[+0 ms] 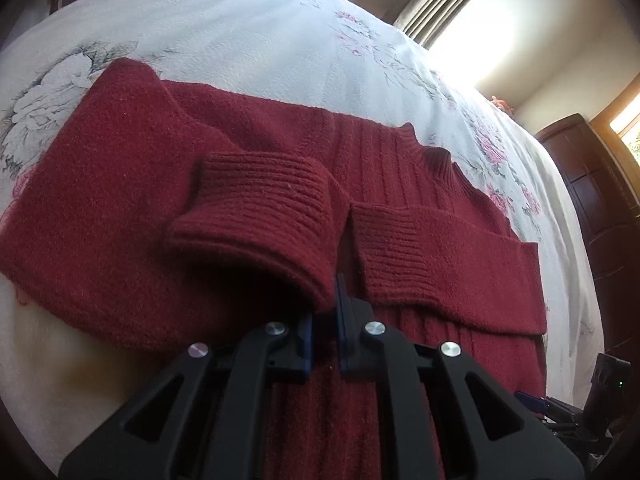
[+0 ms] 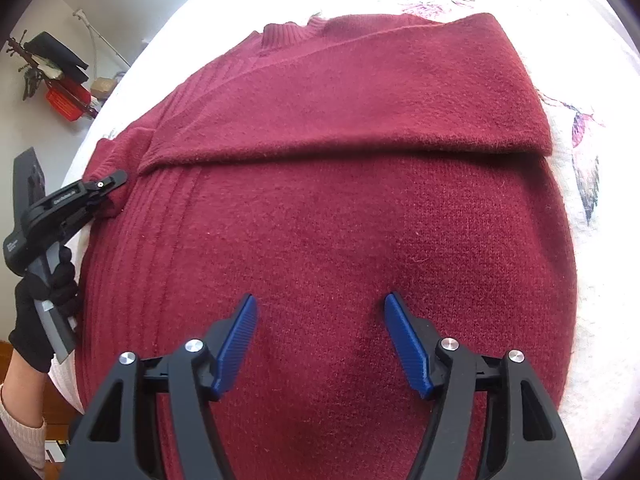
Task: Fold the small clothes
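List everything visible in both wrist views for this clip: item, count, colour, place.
sweater: one, dark red, flat on the bed, both sleeves folded across the body
sleeve cuff: one, dark red ribbed, pinched by the left gripper
bedspread: one, white floral, under the sweater
curtain: one, grey, by the bright window
cabinet: one, dark wood, beside the bed
left gripper: black, blue pads, shut on cuff
right gripper: open above sweater
gloved hand: black, holding the left gripper

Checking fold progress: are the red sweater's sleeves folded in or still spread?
Folded in. Both sleeves lie across the sweater body, ribbed cuffs nearly meeting at the middle. The left gripper jaws pinch one cuff.
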The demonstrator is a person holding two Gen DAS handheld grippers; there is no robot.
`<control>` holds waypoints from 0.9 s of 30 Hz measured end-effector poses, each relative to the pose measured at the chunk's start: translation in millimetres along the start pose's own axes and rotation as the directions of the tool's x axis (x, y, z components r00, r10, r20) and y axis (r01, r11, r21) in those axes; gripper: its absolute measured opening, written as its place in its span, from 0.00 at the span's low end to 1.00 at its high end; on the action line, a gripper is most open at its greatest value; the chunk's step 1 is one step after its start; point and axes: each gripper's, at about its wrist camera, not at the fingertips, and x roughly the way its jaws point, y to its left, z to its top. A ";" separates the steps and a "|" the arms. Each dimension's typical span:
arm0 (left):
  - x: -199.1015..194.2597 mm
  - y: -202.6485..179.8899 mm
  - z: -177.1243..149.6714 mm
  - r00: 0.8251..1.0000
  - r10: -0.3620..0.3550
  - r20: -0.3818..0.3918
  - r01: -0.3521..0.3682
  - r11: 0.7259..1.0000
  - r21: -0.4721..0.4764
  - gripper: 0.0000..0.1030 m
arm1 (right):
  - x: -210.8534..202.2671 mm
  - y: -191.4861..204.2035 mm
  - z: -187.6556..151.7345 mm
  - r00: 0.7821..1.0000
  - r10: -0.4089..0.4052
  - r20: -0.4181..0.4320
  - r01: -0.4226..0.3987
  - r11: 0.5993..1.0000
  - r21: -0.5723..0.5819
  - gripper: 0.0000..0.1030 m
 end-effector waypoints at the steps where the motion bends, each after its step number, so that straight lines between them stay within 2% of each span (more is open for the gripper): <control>1: -7.6 1.8 -2.2 1.000 -0.024 -0.013 0.024 1.000 0.000 0.11 | -0.3 2.3 2.1 1.000 -0.008 -0.005 0.008 1.000 -0.005 0.66; 3: -30.1 8.8 -6.1 0.999 -0.040 0.002 0.040 0.999 0.021 0.18 | -2.0 9.0 9.5 1.000 -0.013 -0.015 0.013 1.000 -0.013 0.65; 4: -42.4 15.0 -6.9 0.999 -0.024 0.025 0.023 0.999 0.029 0.22 | -3.2 13.0 14.3 1.000 0.005 -0.018 -0.005 1.000 -0.012 0.65; 6: -65.6 35.2 -2.5 0.997 0.016 0.074 -0.016 1.000 0.005 0.23 | -5.4 26.3 28.0 0.998 0.058 -0.018 -0.058 0.998 -0.018 0.65; 9: -85.1 64.4 15.9 0.982 0.146 0.123 -0.140 0.989 -0.054 0.22 | -5.4 63.2 53.5 0.995 0.101 -0.015 -0.102 0.993 -0.059 0.65; 10: -87.2 72.5 23.1 0.978 0.166 0.129 -0.157 0.985 -0.075 0.22 | -3.9 77.6 61.7 0.993 0.115 -0.018 -0.116 0.990 -0.076 0.65; 12: -84.0 83.9 37.0 0.972 0.202 0.119 -0.191 0.977 -0.099 0.22 | 2.0 107.1 77.0 0.990 0.139 -0.032 -0.141 0.984 -0.112 0.65; 14: -72.6 89.2 48.9 0.959 0.268 0.090 -0.259 0.961 -0.100 0.22 | 10.5 134.5 88.4 0.986 0.159 -0.054 -0.165 0.977 -0.132 0.65; 17: -54.8 100.3 57.9 0.950 0.308 0.042 -0.304 0.949 -0.090 0.22 | 27.2 167.6 103.2 0.978 0.183 -0.100 -0.196 0.971 -0.139 0.65; 21: -39.7 112.5 53.1 0.949 0.316 0.009 -0.315 0.947 -0.059 0.23 | 44.1 195.5 115.2 0.969 0.199 -0.148 -0.218 0.968 -0.127 0.65; 25: -43.6 124.2 48.1 0.966 0.257 0.017 -0.255 0.964 -0.081 0.23 | 67.7 206.3 125.9 0.954 0.225 -0.196 -0.240 0.969 -0.057 0.65; 27: -44.9 127.1 47.3 0.969 0.246 0.017 -0.244 0.967 -0.080 0.22 | 79.3 208.2 127.8 0.946 0.244 -0.215 -0.253 0.967 -0.017 0.65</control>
